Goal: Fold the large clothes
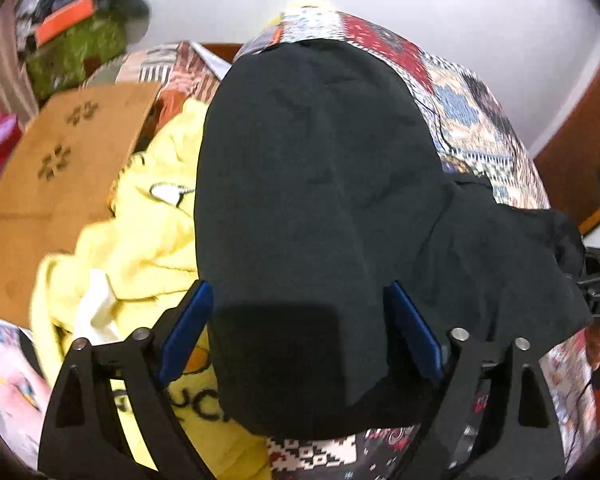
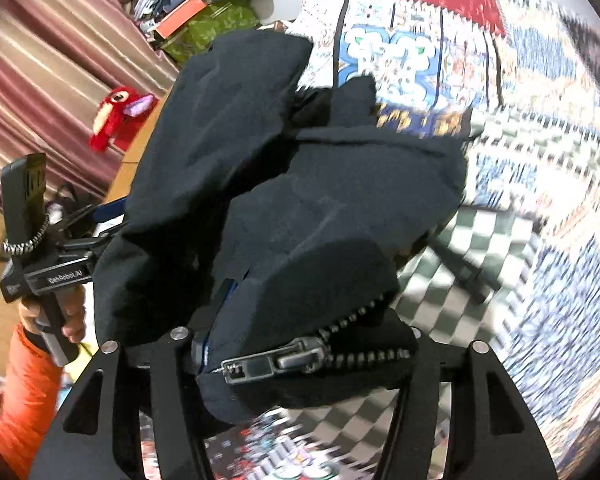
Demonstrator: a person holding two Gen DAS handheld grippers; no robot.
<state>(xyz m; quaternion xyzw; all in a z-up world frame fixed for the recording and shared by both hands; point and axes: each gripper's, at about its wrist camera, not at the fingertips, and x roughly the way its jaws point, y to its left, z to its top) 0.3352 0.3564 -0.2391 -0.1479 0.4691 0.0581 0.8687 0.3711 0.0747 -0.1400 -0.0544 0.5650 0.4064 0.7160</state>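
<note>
White wall behind bed. Patchwork bedspread covers bed, checked patch near front. Striped maroon curtain at left. Brown wooden board with flower cutouts beside bed. Red plush toy against curtain. Clutter heap in corner.

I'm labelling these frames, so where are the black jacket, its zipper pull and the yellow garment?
black jacket (image 1: 320, 184): left wrist view, on the broad flat panel.
zipper pull (image 2: 296, 356): right wrist view, on the metal slider tab.
yellow garment (image 1: 152, 240): left wrist view, on the crumpled fabric left of the jacket.
</note>
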